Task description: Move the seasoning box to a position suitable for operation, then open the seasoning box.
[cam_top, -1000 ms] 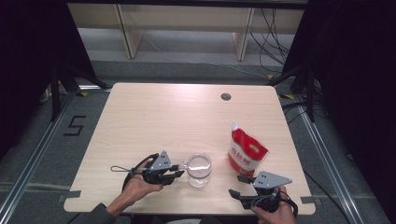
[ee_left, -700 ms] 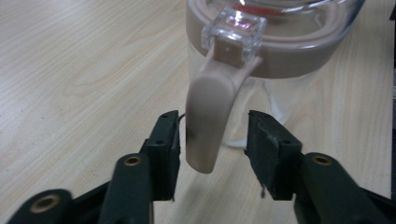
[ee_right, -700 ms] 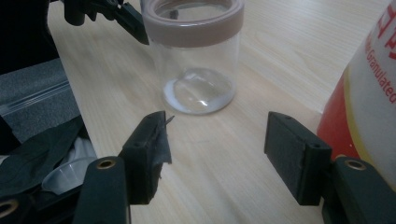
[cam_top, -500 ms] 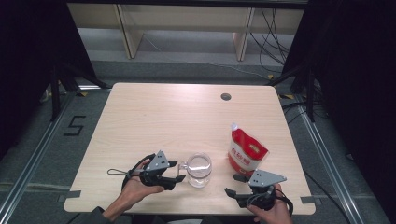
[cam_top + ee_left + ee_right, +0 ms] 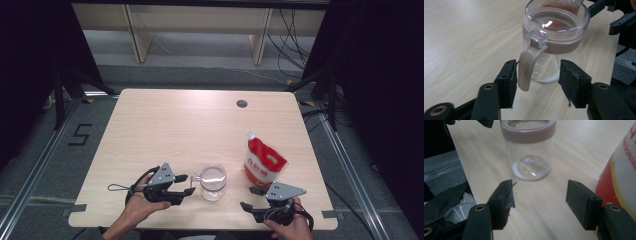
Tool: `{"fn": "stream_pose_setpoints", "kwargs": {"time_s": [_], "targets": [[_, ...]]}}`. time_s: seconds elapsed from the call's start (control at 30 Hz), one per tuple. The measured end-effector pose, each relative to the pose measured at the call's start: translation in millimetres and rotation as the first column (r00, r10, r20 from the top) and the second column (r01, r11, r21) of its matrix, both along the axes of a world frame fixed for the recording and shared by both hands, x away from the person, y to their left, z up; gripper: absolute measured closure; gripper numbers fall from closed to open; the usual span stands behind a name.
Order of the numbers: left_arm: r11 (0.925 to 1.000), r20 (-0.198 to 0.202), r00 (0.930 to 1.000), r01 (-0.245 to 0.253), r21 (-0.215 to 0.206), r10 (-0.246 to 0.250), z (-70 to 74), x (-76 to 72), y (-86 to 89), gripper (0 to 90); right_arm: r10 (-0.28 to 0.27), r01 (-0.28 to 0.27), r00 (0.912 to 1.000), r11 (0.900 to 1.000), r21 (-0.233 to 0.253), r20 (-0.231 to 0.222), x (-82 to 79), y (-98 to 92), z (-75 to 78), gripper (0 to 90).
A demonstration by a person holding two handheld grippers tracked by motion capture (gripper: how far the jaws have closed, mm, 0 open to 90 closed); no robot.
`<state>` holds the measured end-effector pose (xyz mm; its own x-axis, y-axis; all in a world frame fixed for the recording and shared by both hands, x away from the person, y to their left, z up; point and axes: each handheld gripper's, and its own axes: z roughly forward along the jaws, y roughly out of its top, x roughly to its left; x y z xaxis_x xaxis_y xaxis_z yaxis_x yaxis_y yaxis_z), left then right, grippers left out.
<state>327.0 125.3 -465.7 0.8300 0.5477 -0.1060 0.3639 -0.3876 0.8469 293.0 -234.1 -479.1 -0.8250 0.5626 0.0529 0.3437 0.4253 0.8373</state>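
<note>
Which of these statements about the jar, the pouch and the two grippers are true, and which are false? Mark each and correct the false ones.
1. The left gripper is open, with the jar's handle between its jaws. True.
2. The jar lies on its side. False: it stands upright.
3. The red pouch stands to the jar's right in the high view. True.
4. The right gripper is shut on the pouch. False: it is open and holds nothing.
5. The table is metal. False: it is light wood.

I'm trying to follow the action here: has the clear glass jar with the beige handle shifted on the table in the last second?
No. The clear glass jar with the beige handle sits in the same spot beside the red and white pouch, near the table's front edge.
</note>
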Motion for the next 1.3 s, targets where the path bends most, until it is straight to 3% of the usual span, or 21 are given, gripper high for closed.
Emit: {"fn": "stream_pose_setpoints", "kwargs": {"time_s": [0.07, 0.23, 0.3, 0.33, 0.43, 0.6, 0.7, 0.73, 0.8, 0.83, 0.97, 1.07, 1.13, 1.3], "targets": [[0.9995, 0.007, 0.9999, -0.015, -0.029, 0.015, 2.3, -1.9, 0.1, 54.2, 0.001, -0.001, 0.9999, 1.000, 0.006, -0.013, 0.5, 0.2, -0.8, 39.2], [0.9983, 0.013, 0.9997, -0.022, -0.053, 0.023, 6.1, -3.2, 1.4, 60.4, -0.005, 0.005, 1.0000, 1.000, 0.001, -0.003, 0.2, 0.4, -0.9, 39.2], [0.9987, 0.025, 0.9995, -0.015, -0.049, 0.017, 8.4, -4.0, 1.7, 64.3, 0.009, -0.009, 0.9996, 1.000, 0.004, -0.027, 0.5, 0.8, -0.8, 39.1], [0.9984, 0.025, 0.9995, -0.016, -0.055, 0.017, 10.9, -5.6, 0.5, 69.4, -0.009, 0.009, 1.0000, 1.000, -0.006, 0.001, 0.5, 0.4, -0.2, 39.1], [0.9983, 0.060, 0.9981, -0.013, -0.058, 0.016, 15.0, -6.8, -1.2, 77.1, -0.012, 0.012, 0.9998, 1.000, 0.003, -0.014, -0.3, 2.1, -1.2, 39.1], [0.9989, 0.062, 0.9980, -0.013, -0.045, 0.015, 19.6, -3.9, -6.2, 86.6, -0.010, 0.010, 0.9999, 1.000, -0.004, 0.012, 2.5, 1.4, -0.9, 39.1], [0.9988, 0.056, 0.9983, -0.016, -0.045, 0.019, 21.0, -1.8, -9.0, 88.4, -0.008, 0.008, 0.9998, 1.000, -0.005, 0.018, 3.5, 1.3, -0.7, 39.2], [0.9994, 0.075, 0.9972, 0.003, -0.036, 0.000, 22.2, 1.0, -9.7, 88.4, -0.013, 0.013, 0.9999, 1.000, -0.003, 0.011, 3.1, 1.5, -0.6, 39.2], [0.9988, 0.059, 0.9982, -0.011, -0.047, 0.014, 23.7, 2.4, -13.2, 88.9, -0.015, 0.015, 0.9999, 1.000, 0.007, -0.007, 3.5, 1.6, -0.3, 39.1], [0.9991, 0.075, 0.9972, 0.000, -0.042, 0.004, 26.2, 5.7, -15.2, 89.1, -0.031, 0.031, 0.9992, 1.000, 0.004, 0.023, 4.5, 0.4, 0.1, 39.0], [0.9973, 0.052, 0.9985, -0.013, -0.073, 0.016, 28.6, 7.4, -19.9, 89.0, -0.035, 0.035, 0.9994, 0.999, 0.012, -0.001, 2.5, 0.4, 0.7, 39.0], [0.9982, 0.074, 0.9972, -0.004, -0.059, 0.009, 32.5, 10.6, -20.3, 88.8, -0.021, 0.021, 0.9997, 1.000, 0.009, 0.007, 2.9, 0.1, 0.8, 39.0], [0.9976, 0.068, 0.9975, -0.014, -0.068, 0.018, 33.9, 11.4, -20.3, 88.8, -0.024, 0.024, 0.9994, 1.000, 0.002, 0.024, 2.1, 0.7, 0.7, 39.1], [0.9983, 0.078, 0.9968, -0.012, -0.058, 0.017, 34.2, 10.4, -16.9, 88.9, -0.028, 0.028, 0.9996, 1.000, 0.000, 0.003, 0.0, 2.5, 1.4, 39.7]]}}
